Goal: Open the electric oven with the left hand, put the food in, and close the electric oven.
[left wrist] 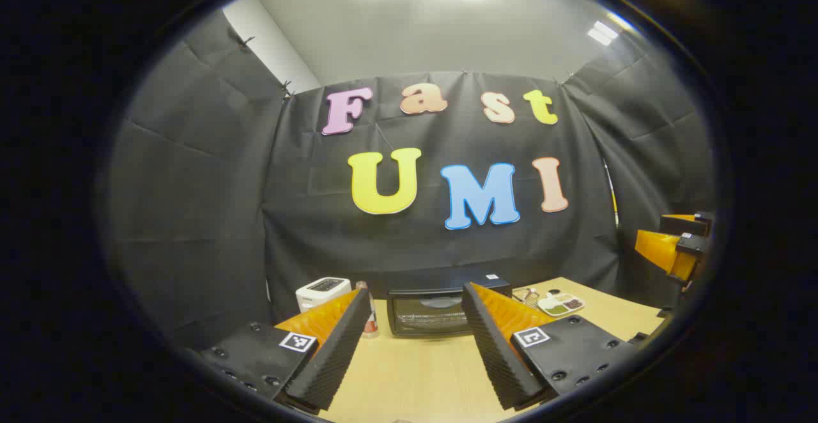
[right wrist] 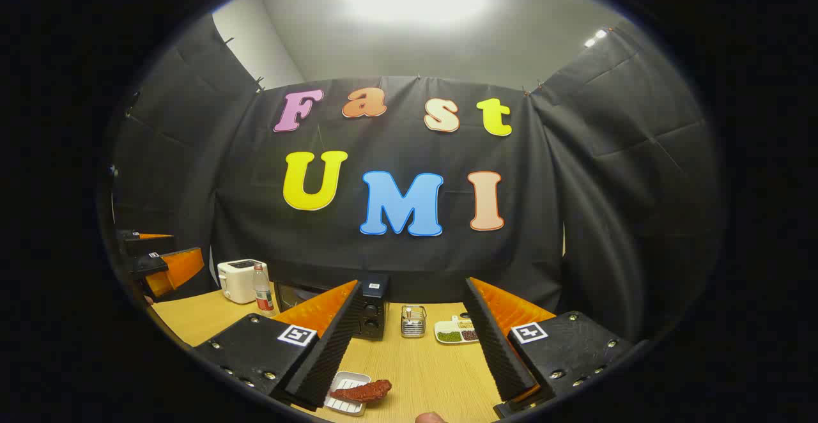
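Still at step 1: the black glass-fronted electric oven (left wrist: pixel 434 311) stands closed at the back of the pale wooden table (left wrist: pixel 409 372). Both the left gripper (left wrist: pixel 415 340) and right gripper (right wrist: pixel 409 340) hang spread and empty. The reddish strip of food (right wrist: pixel 361 391) lies on a small white tray (right wrist: pixel 345 392) near the right gripper. Next, the left must reach the oven's door.

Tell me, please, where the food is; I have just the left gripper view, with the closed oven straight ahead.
Observer: The food, a reddish piece, lies on a small white tray at the near part of the table, just ahead of the right gripper.
Operator: Thank you. Is that gripper holding anything?
Observer: No, its fingers stand wide apart with nothing between them.
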Available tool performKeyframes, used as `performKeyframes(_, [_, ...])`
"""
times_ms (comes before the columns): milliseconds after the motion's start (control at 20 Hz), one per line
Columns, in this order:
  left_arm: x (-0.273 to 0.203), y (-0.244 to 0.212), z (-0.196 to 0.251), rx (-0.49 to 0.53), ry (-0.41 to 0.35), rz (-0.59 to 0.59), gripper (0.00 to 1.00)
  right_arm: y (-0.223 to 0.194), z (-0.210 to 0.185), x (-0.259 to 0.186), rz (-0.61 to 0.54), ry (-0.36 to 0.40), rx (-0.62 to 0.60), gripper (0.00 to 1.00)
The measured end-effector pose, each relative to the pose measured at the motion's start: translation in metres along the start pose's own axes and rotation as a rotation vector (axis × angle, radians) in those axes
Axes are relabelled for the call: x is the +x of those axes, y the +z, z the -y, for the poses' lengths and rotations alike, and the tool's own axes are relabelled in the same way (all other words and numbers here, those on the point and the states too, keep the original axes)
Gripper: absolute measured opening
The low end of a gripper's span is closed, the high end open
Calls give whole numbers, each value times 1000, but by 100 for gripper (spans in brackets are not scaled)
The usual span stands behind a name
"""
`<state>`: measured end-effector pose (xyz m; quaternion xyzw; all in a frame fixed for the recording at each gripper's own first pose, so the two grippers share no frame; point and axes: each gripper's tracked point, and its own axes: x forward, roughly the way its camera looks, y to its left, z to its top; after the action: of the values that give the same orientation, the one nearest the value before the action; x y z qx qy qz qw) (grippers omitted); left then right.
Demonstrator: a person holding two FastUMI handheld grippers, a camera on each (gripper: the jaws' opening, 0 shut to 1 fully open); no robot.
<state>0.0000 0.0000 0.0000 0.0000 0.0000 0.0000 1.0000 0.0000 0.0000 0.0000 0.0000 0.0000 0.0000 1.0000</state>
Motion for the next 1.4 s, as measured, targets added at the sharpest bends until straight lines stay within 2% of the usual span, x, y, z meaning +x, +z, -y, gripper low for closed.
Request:
performKeyframes(800, [-5, 11, 39, -1, 10, 21, 100, -6, 32, -7, 7, 22, -7, 95])
performKeyframes(900, [4, 15, 43, 1, 15, 30, 96, -7, 37, -10, 11, 35, 5, 95])
performKeyframes(950, [8, 16, 48, -1, 12, 37, 100, -7, 40, -10, 19, 40, 9, 95])
performKeyframes(1050, [23, 17, 54, 0, 10, 39, 100, -11, 45, -10, 16, 43, 5, 95])
performKeyframes(1100, [28, 15, 55, 1, 8, 40, 96, -12, 47, -9, 13, 43, 2, 95])
performKeyframes(1250, [59, 14, 61, -2, -4, 39, 100, -10, 49, -3, 17, 37, 2, 95])
performKeyframes(1300, [71, 13, 63, -6, -11, 42, 96, -9, 48, 1, 18, 34, 2, 95])
performKeyframes(1400, [97, 10, 65, -7, -25, 44, 100, -11, 48, 10, 15, 15, 2, 95])
